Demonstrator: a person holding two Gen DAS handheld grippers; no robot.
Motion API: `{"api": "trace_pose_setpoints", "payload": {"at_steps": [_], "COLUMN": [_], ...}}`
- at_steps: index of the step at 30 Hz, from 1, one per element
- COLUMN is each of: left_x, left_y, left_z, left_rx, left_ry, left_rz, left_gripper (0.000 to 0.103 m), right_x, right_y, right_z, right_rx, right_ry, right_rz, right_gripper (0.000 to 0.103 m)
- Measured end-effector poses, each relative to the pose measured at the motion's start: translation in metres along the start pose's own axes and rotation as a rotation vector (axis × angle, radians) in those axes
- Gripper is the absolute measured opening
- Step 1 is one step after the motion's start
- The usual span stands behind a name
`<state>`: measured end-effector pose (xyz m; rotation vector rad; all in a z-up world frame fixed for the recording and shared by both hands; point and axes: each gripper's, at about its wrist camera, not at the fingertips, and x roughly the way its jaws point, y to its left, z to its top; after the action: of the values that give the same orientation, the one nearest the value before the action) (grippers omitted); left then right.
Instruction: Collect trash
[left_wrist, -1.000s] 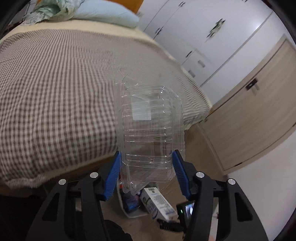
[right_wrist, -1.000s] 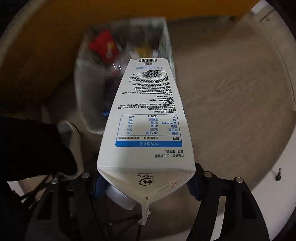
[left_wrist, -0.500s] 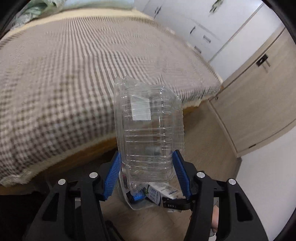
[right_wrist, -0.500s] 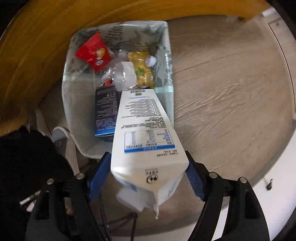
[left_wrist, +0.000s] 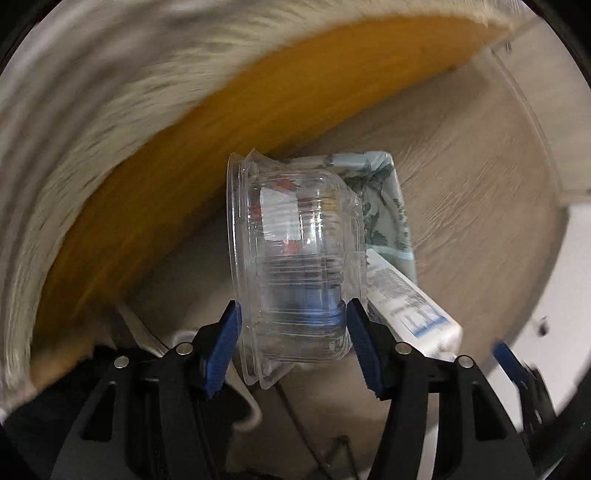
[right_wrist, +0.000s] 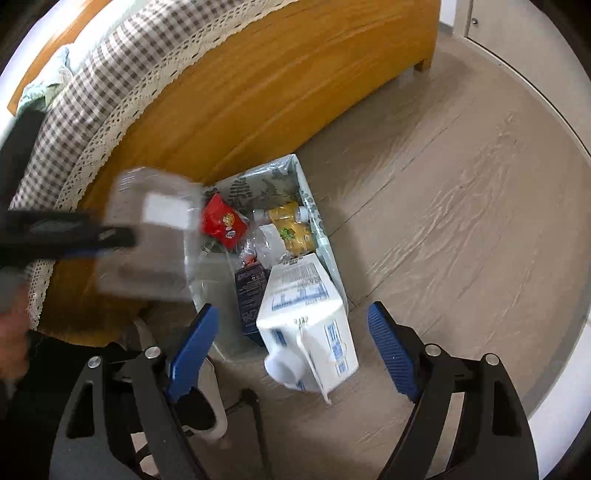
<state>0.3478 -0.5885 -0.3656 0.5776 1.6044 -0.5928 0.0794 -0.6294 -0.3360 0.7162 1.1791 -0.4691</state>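
Beside the bed (right_wrist: 229, 99), the bin (right_wrist: 325, 236) sits on the floor with the carton (right_wrist: 310, 317) tipped on its near rim, below the wide right claw (right_wrist: 291, 347). Left claw (left_wrist: 293, 343) grips the clamshell (left_wrist: 295, 273); centre it over the bin before releasing.

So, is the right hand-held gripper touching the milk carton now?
Apart. In the right wrist view, the right hand-held gripper stands open, with clear gaps between both blue fingers and the milk carton.

right tongs (right_wrist: 291, 343) now spread, milk carton (right_wrist: 308, 325) released over bin (right_wrist: 321, 229), left tongs (left_wrist: 293, 345) swung the clear container (left_wrist: 295, 266) above it
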Motion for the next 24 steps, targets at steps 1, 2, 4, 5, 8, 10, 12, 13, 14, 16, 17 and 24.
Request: {"api": "trace_pose_setpoints", "payload": {"at_steps": [1,2,4,5,8,10,12,13,14,16,17,24], "left_x": [0.013,0.03,0.067,0.077,0.085,0.078,0.071,0.072,0.066,0.053,0.045,-0.009], "left_y": [-0.003,-0.007,-0.009,-0.008,-0.008,-0.008,-0.006,-0.005,-0.001,0.003,0.004,0.002], "left_z": [0.0,0.005,0.008,0.007,0.005,0.006,0.004,0.005,0.003,-0.001,-0.005,-0.033], "left_rx": [0.02,0.038,0.016,-0.004,-0.023,-0.006,-0.007,-0.021,-0.045,-0.076,-0.081,-0.055], "left_ry": [0.015,0.043,0.124,0.135,0.15,0.112,0.097,0.099,0.104,0.095,0.081,0.024], "left_rz": [-0.011,-0.02,0.068,0.075,0.049,0.043,0.052,0.039,0.016,-0.018,-0.03,-0.135], "left_gripper": [0.06,0.061,0.066,0.068,0.074,0.077,0.077,0.077,0.077,0.077,0.077,0.078], "right_x": [-0.001,0.001,0.005,0.01,0.016,0.02,0.02,0.02,0.018,0.013,0.01,-0.019], "right_y": [-0.003,-0.007,-0.016,-0.02,-0.026,-0.03,-0.031,-0.029,-0.028,-0.022,-0.022,0.006], "right_z": [-0.002,-0.004,-0.008,-0.01,-0.013,-0.013,-0.011,-0.01,-0.009,-0.008,-0.009,-0.001], "right_rx": [0.007,0.018,0.034,0.039,0.05,0.07,0.076,0.074,0.071,0.065,0.06,-0.011], "right_ry": [-0.006,-0.005,0.008,0.022,0.035,0.033,0.032,0.026,0.022,0.008,0.004,-0.039], "right_rz": [0.001,-0.005,-0.02,-0.028,-0.038,-0.028,-0.033,-0.036,-0.037,-0.03,-0.028,-0.045], "right_gripper": [0.079,0.079,0.079,0.079,0.079,0.079,0.079,0.079,0.079,0.079,0.079,0.079]}}
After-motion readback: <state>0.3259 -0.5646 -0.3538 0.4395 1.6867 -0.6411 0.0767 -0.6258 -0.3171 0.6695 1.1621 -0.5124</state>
